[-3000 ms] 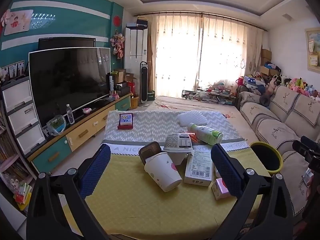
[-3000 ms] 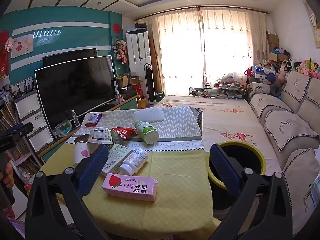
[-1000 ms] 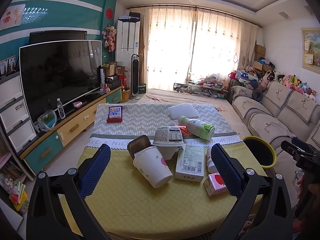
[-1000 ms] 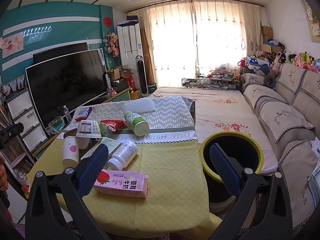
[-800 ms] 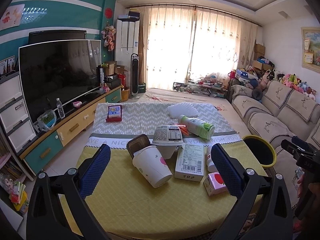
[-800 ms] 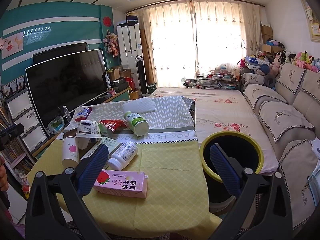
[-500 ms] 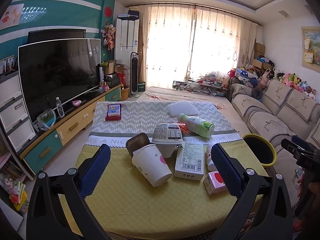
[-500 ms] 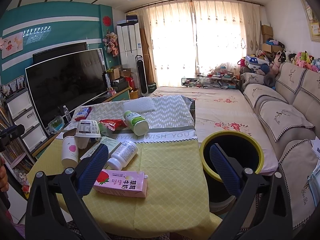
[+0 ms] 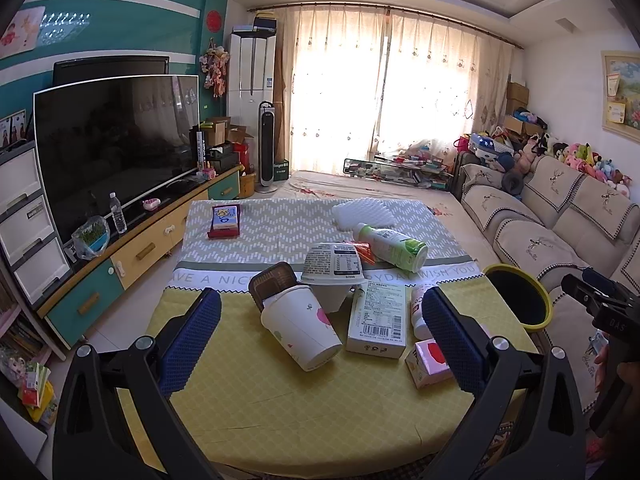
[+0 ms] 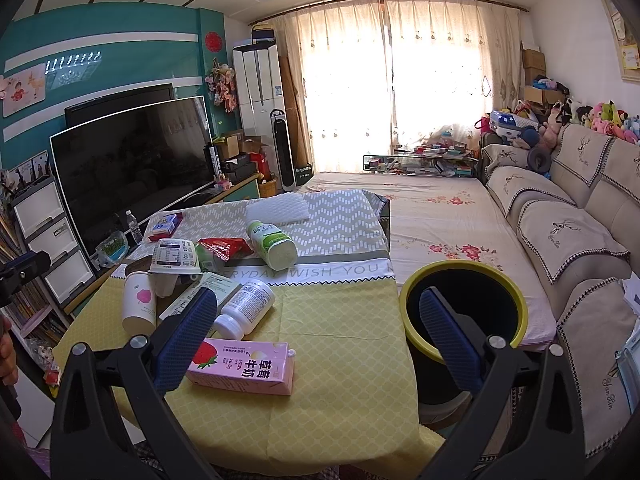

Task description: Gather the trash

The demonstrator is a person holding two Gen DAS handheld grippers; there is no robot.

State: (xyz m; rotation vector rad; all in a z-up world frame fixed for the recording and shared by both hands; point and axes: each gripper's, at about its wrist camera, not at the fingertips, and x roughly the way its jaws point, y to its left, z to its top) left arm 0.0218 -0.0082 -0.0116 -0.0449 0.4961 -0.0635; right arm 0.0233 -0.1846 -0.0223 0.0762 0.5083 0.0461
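Observation:
Trash lies on the yellow-clothed table [image 9: 280, 420]: a tipped paper cup [image 9: 300, 330], a white tub [image 9: 334, 270], a flat carton [image 9: 376, 320], a green-capped bottle [image 9: 390, 246] and a pink milk carton [image 10: 244, 366]. A white pill bottle [image 10: 246, 308] lies beside them. A yellow-rimmed black bin [image 10: 462, 308] stands right of the table. My left gripper [image 9: 320, 340] is open and empty above the table's near edge, facing the cup. My right gripper [image 10: 316, 336] is open and empty, between the milk carton and the bin.
A large TV [image 9: 116, 144] on a low cabinet runs along the left wall. A sofa [image 10: 572, 240] with toys fills the right side. A red card box [image 9: 226, 220] and a white foam pad [image 9: 362, 214] lie on the table's far half.
Both grippers stay open. The left view has drifted slightly, with the trash sitting a little lower left in frame. The right view is nearly the same.

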